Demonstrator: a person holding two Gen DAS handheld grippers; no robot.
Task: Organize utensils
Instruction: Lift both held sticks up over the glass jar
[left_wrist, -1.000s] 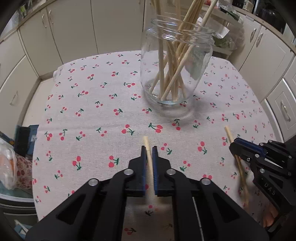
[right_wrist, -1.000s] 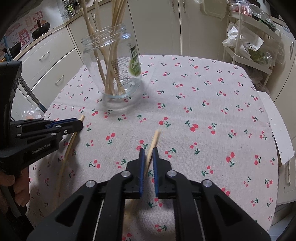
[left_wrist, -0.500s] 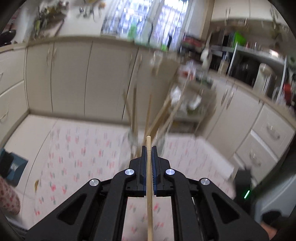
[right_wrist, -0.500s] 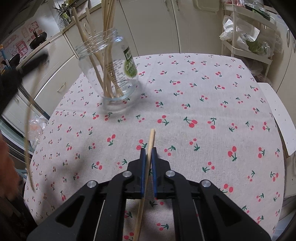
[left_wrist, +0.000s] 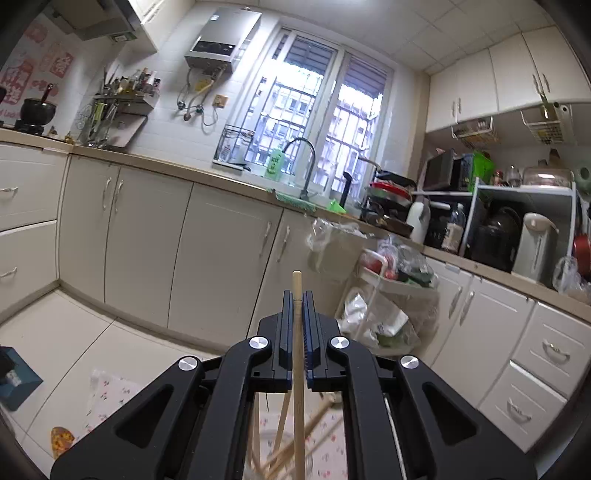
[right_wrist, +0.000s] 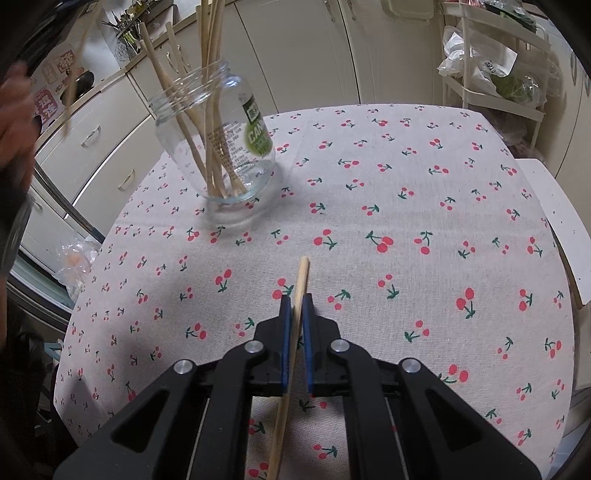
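My left gripper (left_wrist: 296, 295) is shut on a wooden chopstick (left_wrist: 297, 369), held upright with its lower end above the glass jar, whose chopstick tops (left_wrist: 284, 424) show at the bottom of the left wrist view. My right gripper (right_wrist: 295, 300) is shut on another wooden chopstick (right_wrist: 301, 277), lifted a little above the cherry-print tablecloth (right_wrist: 406, 192). The glass jar (right_wrist: 218, 147) with several chopsticks stands at the table's far left in the right wrist view. The left hand and its blurred chopstick (right_wrist: 75, 70) show at the upper left, above the jar.
Kitchen cabinets (left_wrist: 221, 266), a sink counter and a cart with bags (left_wrist: 388, 295) lie beyond the table. A white rack with bags (right_wrist: 491, 59) stands at the right wrist view's far right. The round table's edge (right_wrist: 554, 229) curves near on the right.
My left gripper has lifted its chopstick off the table and swung it upright over the jar. My right gripper has closed on its chopstick and raised it slightly.
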